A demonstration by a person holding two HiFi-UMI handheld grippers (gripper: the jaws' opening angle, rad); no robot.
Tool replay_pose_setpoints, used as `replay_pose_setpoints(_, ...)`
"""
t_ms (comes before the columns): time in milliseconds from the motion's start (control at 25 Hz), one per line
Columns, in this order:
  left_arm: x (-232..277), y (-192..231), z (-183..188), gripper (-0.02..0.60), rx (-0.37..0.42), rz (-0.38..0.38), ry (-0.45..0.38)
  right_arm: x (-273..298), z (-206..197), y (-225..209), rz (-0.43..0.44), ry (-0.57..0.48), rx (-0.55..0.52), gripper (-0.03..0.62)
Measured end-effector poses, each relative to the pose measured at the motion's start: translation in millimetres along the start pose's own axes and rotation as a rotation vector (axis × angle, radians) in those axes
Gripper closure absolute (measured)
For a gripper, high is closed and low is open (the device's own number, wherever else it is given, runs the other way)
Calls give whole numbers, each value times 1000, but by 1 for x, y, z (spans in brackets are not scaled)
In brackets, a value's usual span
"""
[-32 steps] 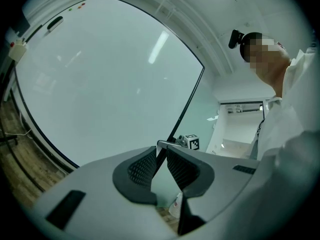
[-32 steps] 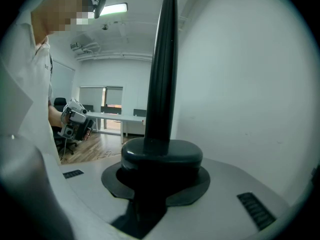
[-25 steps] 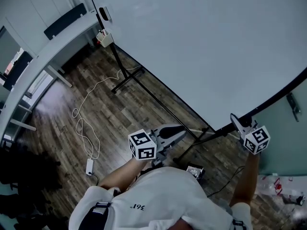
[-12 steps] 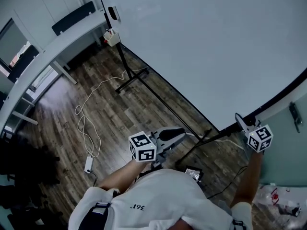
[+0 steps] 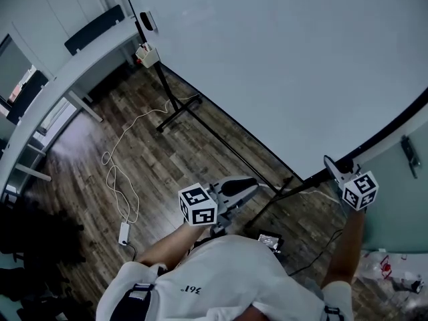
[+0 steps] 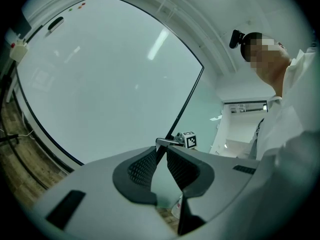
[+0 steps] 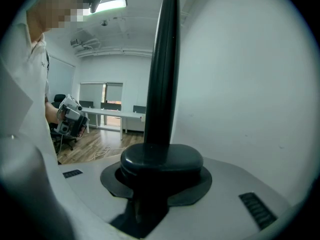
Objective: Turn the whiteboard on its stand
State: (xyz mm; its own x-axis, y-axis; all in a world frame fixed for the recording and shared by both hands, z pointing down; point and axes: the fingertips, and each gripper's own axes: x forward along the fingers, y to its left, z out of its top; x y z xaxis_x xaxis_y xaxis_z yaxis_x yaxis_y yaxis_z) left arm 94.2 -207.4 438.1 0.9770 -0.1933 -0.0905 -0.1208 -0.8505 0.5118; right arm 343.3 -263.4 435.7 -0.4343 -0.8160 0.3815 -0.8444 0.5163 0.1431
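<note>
Wood-plank floor (image 5: 154, 172) lies below both claws. Right gripper (image 7: 160, 160) clamps the black lower edge of the whiteboard (image 5: 287, 59), which spreads up and away ahead of it on its stand (image 5: 166, 85). Its jaws have just been easing wider. Left gripper (image 6: 161, 154) hangs short of that edge, jaws slightly parted and empty.

I see the whiteboard (image 5: 287, 65) mounted on its stand (image 5: 167, 89). Left of the whiteboard stands a desk (image 5: 67, 72). Before the whiteboard, a cable (image 5: 105, 159) lies on the floor (image 5: 174, 159), near the stand's foot.
</note>
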Motion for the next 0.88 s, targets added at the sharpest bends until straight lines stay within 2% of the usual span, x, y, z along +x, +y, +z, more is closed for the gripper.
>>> replay_pose_setpoints(360, 6, 8, 0, 528, -8, -20, 9, 4, -1, -1, -34, -26, 21, 442)
replay_pose_setpoints(880, 26, 10, 4, 528, -1, -71, 20, -10, -9, -15, -130, -21, 54, 367)
